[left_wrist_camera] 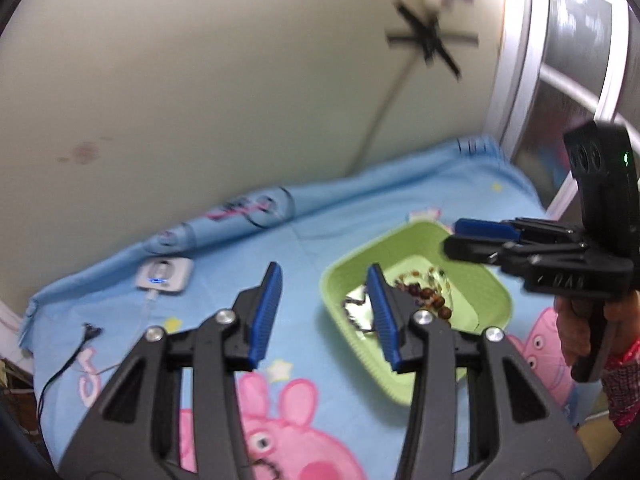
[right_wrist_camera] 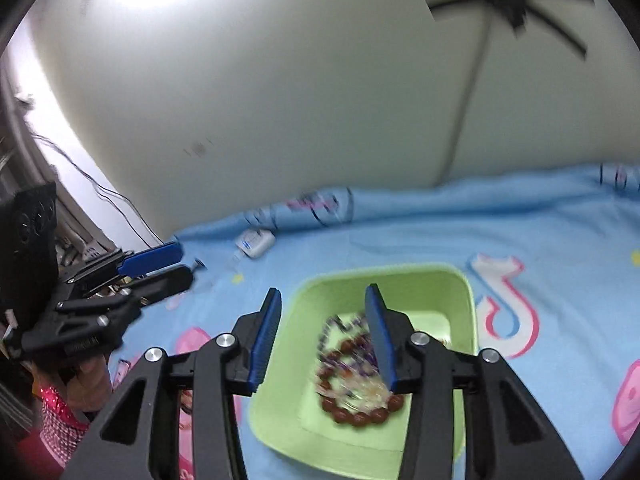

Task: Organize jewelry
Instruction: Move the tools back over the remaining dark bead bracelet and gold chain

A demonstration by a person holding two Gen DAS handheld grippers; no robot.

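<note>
Right hand-held gripper (right_wrist_camera: 324,336) hovers wide open over the green tray (right_wrist_camera: 466,292); left hand-held gripper (left_wrist_camera: 324,312) open too. Bead bracelet (right_wrist_camera: 356,412) looks slippery, tangly, so pinch one strand.

Soft indoor light, upper-left glare in the right view, motion blur, fisheye-dark corners.

— What do the tools look like up close?
— The black plastic left gripper (left_wrist_camera: 324,312) has ribbed blue pads (left_wrist_camera: 264,316) and round silver screws at its finger joints; the matching black right gripper (right_wrist_camera: 324,334) is built the same.
— Any markings?
— Raised letters on the right one's side, too blurred to read, and a green light on its housing.
— And the person?
— Bare skin of the right hand (left_wrist_camera: 576,330), with a red patterned sleeve (left_wrist_camera: 624,384).
</note>
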